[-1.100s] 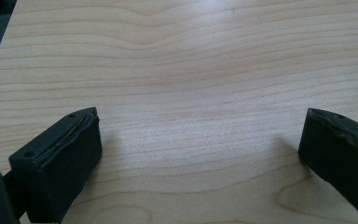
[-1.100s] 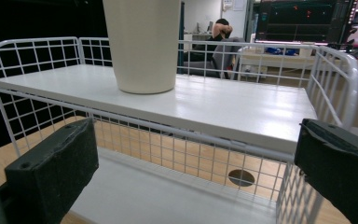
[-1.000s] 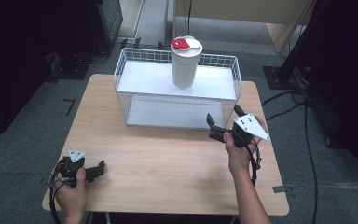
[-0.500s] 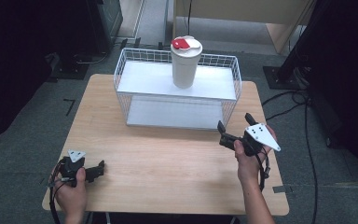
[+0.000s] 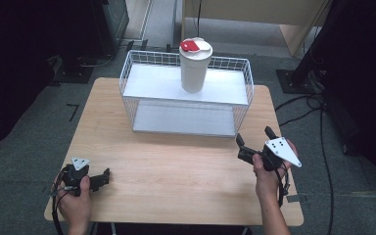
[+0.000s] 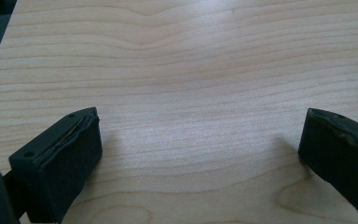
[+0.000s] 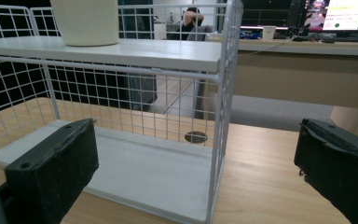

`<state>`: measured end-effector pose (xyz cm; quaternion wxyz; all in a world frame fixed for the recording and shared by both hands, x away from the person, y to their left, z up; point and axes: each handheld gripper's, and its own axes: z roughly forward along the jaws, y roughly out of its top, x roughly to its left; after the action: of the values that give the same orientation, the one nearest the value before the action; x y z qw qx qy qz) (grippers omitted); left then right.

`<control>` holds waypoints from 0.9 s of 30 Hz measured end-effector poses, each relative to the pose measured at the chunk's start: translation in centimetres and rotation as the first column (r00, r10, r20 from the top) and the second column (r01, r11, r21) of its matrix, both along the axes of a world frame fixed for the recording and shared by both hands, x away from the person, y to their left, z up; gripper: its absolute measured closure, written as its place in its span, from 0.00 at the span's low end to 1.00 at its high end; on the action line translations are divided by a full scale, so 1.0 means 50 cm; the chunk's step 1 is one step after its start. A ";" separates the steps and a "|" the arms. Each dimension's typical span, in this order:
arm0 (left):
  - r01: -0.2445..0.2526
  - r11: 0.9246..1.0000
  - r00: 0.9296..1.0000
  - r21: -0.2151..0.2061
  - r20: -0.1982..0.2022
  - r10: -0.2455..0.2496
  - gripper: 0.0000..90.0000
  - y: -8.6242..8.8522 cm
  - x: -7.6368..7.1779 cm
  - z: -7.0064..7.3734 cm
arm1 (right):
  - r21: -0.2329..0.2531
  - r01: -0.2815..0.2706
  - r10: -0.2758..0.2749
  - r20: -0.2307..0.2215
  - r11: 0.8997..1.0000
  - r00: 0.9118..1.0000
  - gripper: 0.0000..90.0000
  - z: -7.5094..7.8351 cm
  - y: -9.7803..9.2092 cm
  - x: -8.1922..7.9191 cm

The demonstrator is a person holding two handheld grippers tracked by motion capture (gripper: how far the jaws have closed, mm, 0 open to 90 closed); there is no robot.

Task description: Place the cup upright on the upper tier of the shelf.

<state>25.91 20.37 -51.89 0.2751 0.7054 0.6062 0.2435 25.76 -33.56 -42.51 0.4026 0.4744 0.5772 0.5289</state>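
High view; one wooden table (image 5: 176,166); on it one white wire rack (image 5: 186,100) with two white shelves, an upper and a lower; one white cup (image 5: 195,66) stands upright on the upper shelf, capped by one lid bearing a red patch; the lower shelf is bare. You hold two grippers; your left gripper (image 5: 105,177) sits low at the table's near left corner, well apart from the rack, jaws pointing right; your right gripper (image 5: 254,139) hangs near the rack's near right corner, two jaws spread wide, nothing between them; one grey three-cornered plate rides on each gripper; two hands (image 5: 76,205) come in from the bottom edge.

Left gripper view; two black jaws stand far apart over bare wood grain; nothing is held; the table (image 6: 191,70) lies just under the jaws.

Right gripper view; two black jaws stand wide with nothing gripped; between them you see the rack (image 7: 221,93) at its corner post, apart from both jaws; the lower shelf runs off to the left behind the left jaw; the cup (image 7: 86,21) shows by its base alone, on the upper shelf at top left; one round hole (image 7: 196,136) marks the table beyond the mesh.
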 end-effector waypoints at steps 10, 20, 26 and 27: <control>-0.001 1.000 1.000 -0.001 0.001 0.001 0.00 0.000 0.000 0.000 | 0.006 0.037 -0.036 -0.031 0.999 0.999 0.00 -0.031 -0.031 -0.023; -0.001 1.000 1.000 -0.001 0.001 0.001 0.00 0.000 0.000 0.000 | -0.005 0.070 -0.070 -0.065 0.998 0.995 0.00 -0.061 -0.063 -0.047; 0.000 1.000 1.000 -0.001 0.001 0.000 0.00 0.000 0.000 0.000 | -0.011 0.090 -0.091 -0.090 0.996 0.992 0.00 -0.081 -0.081 -0.060; 0.000 1.000 1.000 -0.001 0.001 0.000 0.00 0.000 0.000 0.000 | -0.009 0.094 -0.094 -0.098 0.996 0.991 0.00 -0.085 -0.084 -0.064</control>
<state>25.91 20.35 -51.89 0.2757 0.7050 0.6062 0.2438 22.56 -37.75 -46.75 0.3991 0.5256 0.5745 0.4842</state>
